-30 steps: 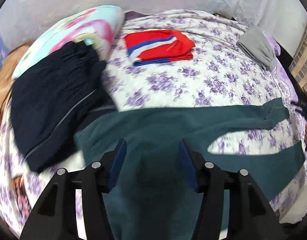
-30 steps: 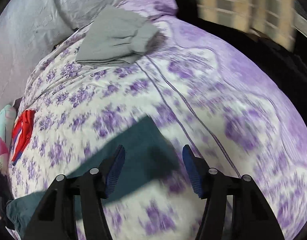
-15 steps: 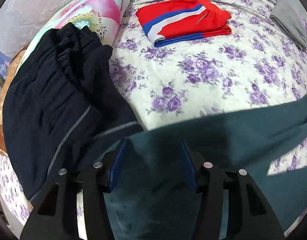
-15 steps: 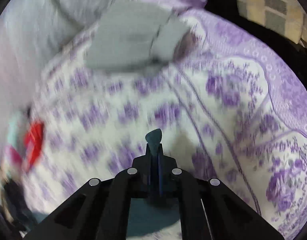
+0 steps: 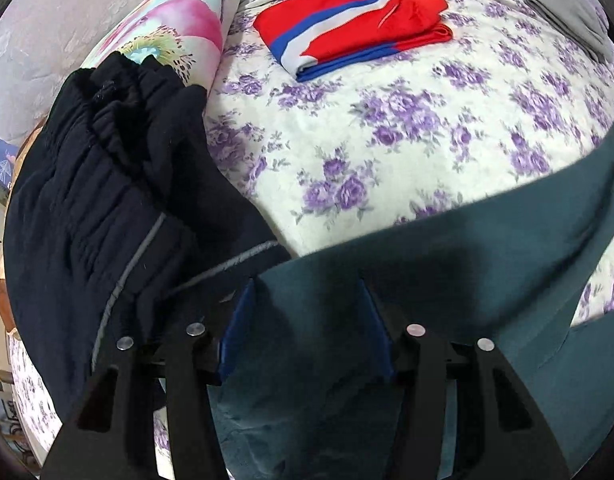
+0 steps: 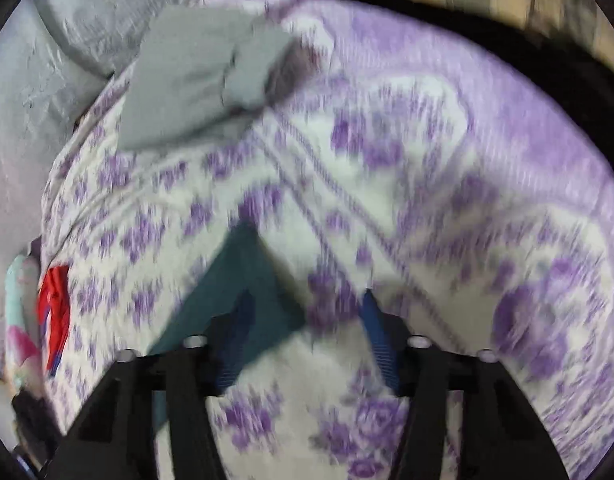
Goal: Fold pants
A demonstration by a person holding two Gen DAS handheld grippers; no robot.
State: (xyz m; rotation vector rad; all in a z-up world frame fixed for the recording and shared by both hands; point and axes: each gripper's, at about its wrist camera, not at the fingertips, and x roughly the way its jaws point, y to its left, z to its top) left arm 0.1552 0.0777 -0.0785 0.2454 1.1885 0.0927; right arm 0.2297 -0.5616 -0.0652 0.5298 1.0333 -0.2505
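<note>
Where claws [image 5: 305, 308] gape: teal pants [image 5: 447, 280] (flat)

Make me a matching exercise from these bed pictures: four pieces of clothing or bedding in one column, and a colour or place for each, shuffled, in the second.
Column one:
1. pants under the left claw
2. folded striped garment
3. black pants
4. folded grey garment

Column two:
A. red with a white and blue band
B. dark teal
C. at the far end of the bed, seen from the right wrist
D. heaped against the flowered pillow

Pairs: 1-B, 2-A, 3-D, 4-C
</note>
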